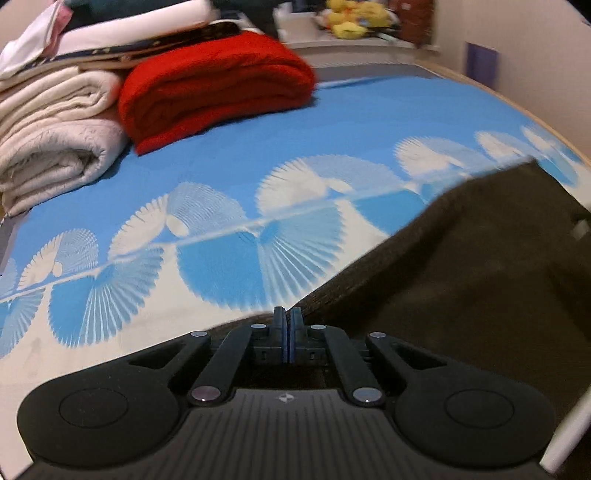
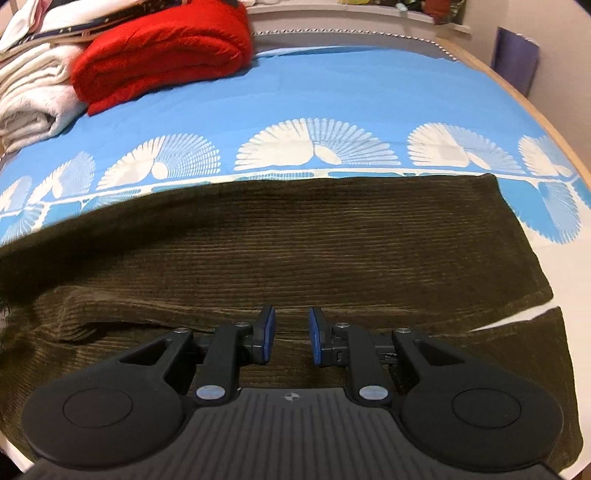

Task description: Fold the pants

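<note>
Dark olive corduroy pants point(image 2: 295, 243) lie spread across a bed with a blue and white patterned cover point(image 2: 332, 99). In the right wrist view my right gripper point(image 2: 291, 332) is open just above the pants, near the seam between the two legs. In the left wrist view my left gripper point(image 1: 287, 323) is shut, its tips at the left edge of the pants point(image 1: 461, 258), which rise up to the right. Whether cloth is pinched between its pads is hidden.
A folded red blanket point(image 1: 214, 88) and a stack of folded white and cream linens point(image 1: 55, 125) lie at the far left of the bed. Yellow soft toys point(image 1: 354, 18) sit on a shelf behind. A wooden bed edge point(image 2: 535, 107) runs along the right.
</note>
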Available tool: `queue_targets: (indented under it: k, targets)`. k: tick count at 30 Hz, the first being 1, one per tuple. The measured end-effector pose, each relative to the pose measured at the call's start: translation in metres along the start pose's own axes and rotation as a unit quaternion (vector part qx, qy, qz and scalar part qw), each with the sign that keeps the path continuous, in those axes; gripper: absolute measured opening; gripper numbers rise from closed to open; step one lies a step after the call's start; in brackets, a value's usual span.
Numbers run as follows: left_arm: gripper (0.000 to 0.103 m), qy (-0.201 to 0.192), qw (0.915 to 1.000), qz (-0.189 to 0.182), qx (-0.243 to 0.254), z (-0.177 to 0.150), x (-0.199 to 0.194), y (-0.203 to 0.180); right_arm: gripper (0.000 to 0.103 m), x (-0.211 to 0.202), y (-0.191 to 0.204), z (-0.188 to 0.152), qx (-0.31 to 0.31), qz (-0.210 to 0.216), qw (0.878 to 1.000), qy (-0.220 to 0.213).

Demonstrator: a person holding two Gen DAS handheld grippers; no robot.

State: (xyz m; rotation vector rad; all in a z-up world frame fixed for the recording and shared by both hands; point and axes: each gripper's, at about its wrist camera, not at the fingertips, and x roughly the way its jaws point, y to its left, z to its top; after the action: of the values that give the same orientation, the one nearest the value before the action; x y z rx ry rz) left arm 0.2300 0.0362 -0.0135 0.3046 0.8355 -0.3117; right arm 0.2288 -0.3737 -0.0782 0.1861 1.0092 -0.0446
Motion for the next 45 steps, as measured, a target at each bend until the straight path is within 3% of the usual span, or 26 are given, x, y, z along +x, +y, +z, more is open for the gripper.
queue_targets:
  k: [5, 6, 8, 11, 13, 16, 18, 24, 27, 29, 31, 32, 33, 38, 45]
  targets:
    - [0.000, 0.055, 0.9981, -0.013, 0.024, -0.062, -0.022, -0.032, 0.021, -0.007, -0.004, -0.012, 0.015, -0.003, 1.000, 0.001]
    - [0.000, 0.069, 0.9975, -0.012, 0.014, -0.069, -0.020, -0.028, 0.021, -0.008, -0.005, -0.014, 0.019, -0.004, 1.000, 0.002]
    - [0.005, 0.090, 0.9927, -0.038, -0.072, -0.076, -0.017, -0.003, 0.021, -0.009, -0.009, -0.016, 0.029, -0.003, 1.000, 0.001]
    - [0.039, 0.103, 0.9739, -0.077, -0.187, -0.085, -0.011, 0.036, 0.021, -0.009, -0.016, -0.018, 0.051, -0.002, 0.999, 0.003]
    - [0.044, 0.110, 0.9604, -0.081, -0.243, -0.087, -0.005, 0.053, 0.021, -0.009, -0.019, -0.019, 0.067, 0.002, 0.998, 0.003]
    - [0.056, 0.110, 0.9338, -0.102, -0.325, -0.083, 0.007, 0.070, 0.021, -0.008, -0.023, -0.019, 0.085, 0.009, 0.996, 0.000]
    - [0.072, 0.108, 0.9193, -0.111, -0.362, -0.076, 0.018, 0.076, 0.021, -0.006, -0.024, -0.018, 0.092, 0.009, 0.996, -0.002]
    - [0.075, 0.113, 0.8729, -0.089, -0.466, -0.065, 0.045, 0.090, 0.023, -0.001, -0.027, -0.009, 0.137, 0.039, 0.990, -0.020]
    - [0.073, 0.117, 0.8588, -0.065, -0.494, -0.062, 0.053, 0.096, 0.026, 0.003, -0.033, -0.001, 0.176, 0.053, 0.982, -0.035]
    - [0.071, 0.122, 0.8581, -0.052, -0.496, -0.060, 0.056, 0.098, 0.029, 0.009, -0.037, 0.006, 0.209, 0.060, 0.975, -0.042]
    - [0.052, 0.127, 0.8632, -0.033, -0.487, -0.059, 0.058, 0.100, 0.031, 0.017, -0.039, 0.011, 0.235, 0.069, 0.969, -0.042]
    - [0.033, 0.131, 0.8666, -0.027, -0.481, -0.059, 0.058, 0.100, 0.033, 0.023, -0.040, 0.014, 0.247, 0.074, 0.965, -0.042]
    - [0.023, 0.135, 0.8708, -0.022, -0.472, -0.059, 0.058, 0.101, 0.034, 0.029, -0.041, 0.016, 0.257, 0.079, 0.962, -0.041]
    - [0.017, 0.135, 0.8841, -0.025, -0.447, -0.064, 0.053, 0.103, 0.042, 0.071, -0.038, 0.031, 0.309, 0.085, 0.947, -0.031]
    - [0.016, 0.135, 0.8972, -0.036, -0.419, -0.065, 0.045, 0.102, 0.043, 0.132, -0.036, 0.039, 0.368, 0.075, 0.927, -0.008]
